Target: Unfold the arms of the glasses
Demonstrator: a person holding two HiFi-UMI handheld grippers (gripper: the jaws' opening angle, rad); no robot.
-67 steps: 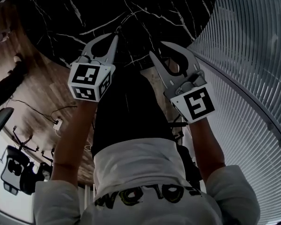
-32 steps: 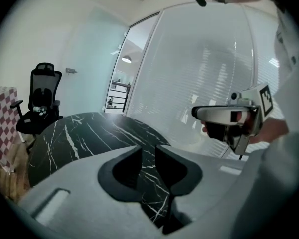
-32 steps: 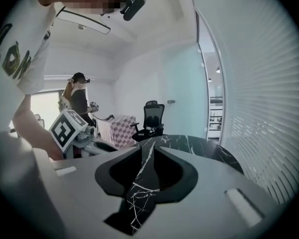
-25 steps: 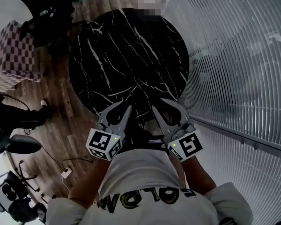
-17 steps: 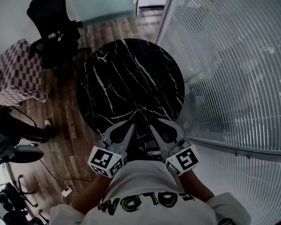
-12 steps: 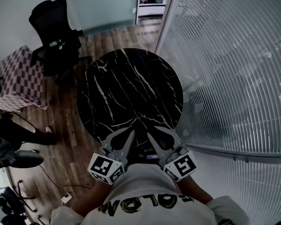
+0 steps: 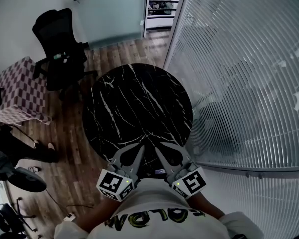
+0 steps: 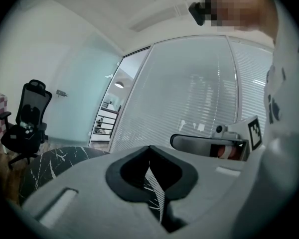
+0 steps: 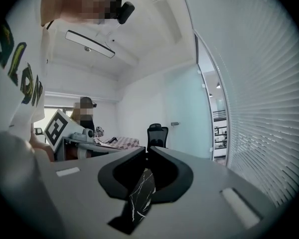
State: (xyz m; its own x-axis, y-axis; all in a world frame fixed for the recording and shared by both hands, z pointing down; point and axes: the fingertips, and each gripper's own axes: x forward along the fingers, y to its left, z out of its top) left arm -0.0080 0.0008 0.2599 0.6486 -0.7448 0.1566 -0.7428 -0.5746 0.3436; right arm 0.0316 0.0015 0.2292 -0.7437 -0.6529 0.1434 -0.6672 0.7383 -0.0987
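One round black white-veined marble table (image 7: 139,103). Left grey claw (image 8: 149,146): clenched tip to tip, empty. Right grey claw (image 9: 146,148): closing, a sliver of gap between its tips, nothing in it. I hold both side by side above the table's near rim. Glasses: I see them in no view.

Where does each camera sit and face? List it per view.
Head view: on the person's head, looking steeply down at the round table; shirt, left gripper and right gripper show.
Left gripper view: on the left gripper, along its shut jaws toward the blinds; shirt at right.
Right gripper view: on the right gripper, along its closing, empty jaws toward the office chair; shirt at left.
Shared: all three show the table.
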